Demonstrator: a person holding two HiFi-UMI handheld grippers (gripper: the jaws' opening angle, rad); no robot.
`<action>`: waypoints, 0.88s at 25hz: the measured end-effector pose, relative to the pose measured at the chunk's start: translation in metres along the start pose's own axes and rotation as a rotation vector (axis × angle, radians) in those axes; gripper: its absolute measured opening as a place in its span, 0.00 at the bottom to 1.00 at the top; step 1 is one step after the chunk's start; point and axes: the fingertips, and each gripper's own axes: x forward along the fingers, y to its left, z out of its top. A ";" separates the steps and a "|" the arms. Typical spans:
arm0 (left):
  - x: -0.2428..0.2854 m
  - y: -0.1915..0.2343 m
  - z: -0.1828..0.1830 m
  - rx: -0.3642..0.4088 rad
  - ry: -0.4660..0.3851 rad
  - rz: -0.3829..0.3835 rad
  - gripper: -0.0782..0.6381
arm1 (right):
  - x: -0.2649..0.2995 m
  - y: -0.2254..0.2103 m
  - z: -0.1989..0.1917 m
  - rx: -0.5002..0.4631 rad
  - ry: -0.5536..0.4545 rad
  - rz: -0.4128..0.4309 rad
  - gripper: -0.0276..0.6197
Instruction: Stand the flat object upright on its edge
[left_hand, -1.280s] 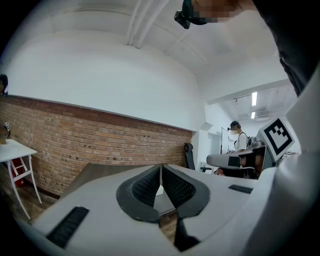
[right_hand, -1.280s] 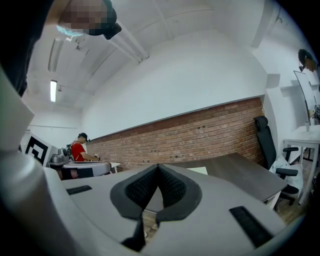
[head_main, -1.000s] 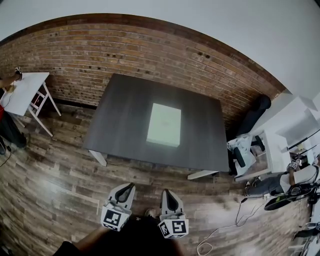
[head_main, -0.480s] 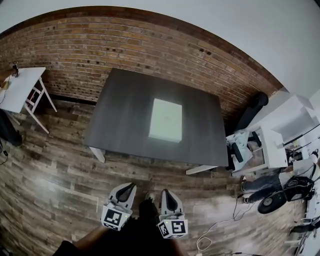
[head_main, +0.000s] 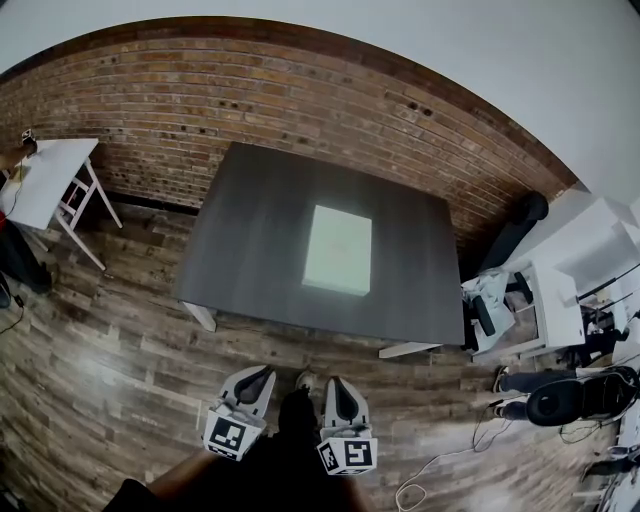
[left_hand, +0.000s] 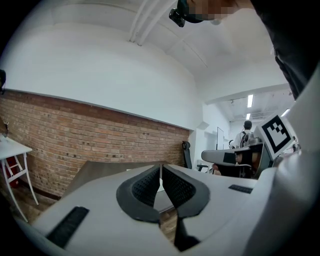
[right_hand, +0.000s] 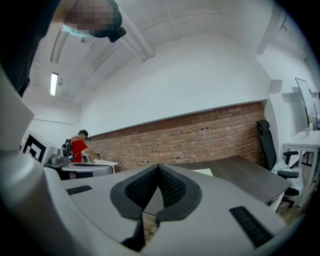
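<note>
A person is holding two grey plastic grippers side by side at 6 o'clock in the head view, well short of a dark, matte rectangular table (head_main: 255, 225) that is standing on a floor (head_main: 110, 340) of worn wooden planks. The left gripper (head_main: 254, 380) is pointing toward 12 o'clock with its ribbed black fingers (left_hand: 144, 187) pressed together on nothing. The right gripper (head_main: 338, 385) is sitting just beside it at 3 o'clock, its own textured fingers (right_hand: 172, 187) likewise clenched and empty. Each one is carrying a white cube printed with black square markers at its rear.

The flat object (head_main: 339, 249), a pale, smooth-faced rectangular slab, is lying on its broad face near the middle of the tabletop, slightly toward 3 o'clock, its long sides running roughly from 6 to 12 o'clock. It is resting well apart from both grippers, and in the right gripper view it is showing as a thin pale sliver (right_hand: 204, 172) on the dark surface.

A rough red brick wall (head_main: 300, 100) is curving behind the table at 12 o'clock. A small white side table (head_main: 45, 180) is standing at 9 o'clock, and a black office chair (head_main: 515, 225) is leaning near the wall at 3 o'clock.
</note>
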 end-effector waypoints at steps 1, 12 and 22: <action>0.005 0.001 0.001 0.002 0.000 -0.001 0.17 | 0.004 -0.004 0.001 0.003 -0.001 0.004 0.08; 0.088 0.012 0.015 -0.012 -0.020 0.020 0.17 | 0.065 -0.063 0.010 -0.004 0.019 0.038 0.08; 0.176 0.003 0.020 -0.017 0.005 0.038 0.17 | 0.112 -0.140 0.019 -0.021 0.047 0.074 0.08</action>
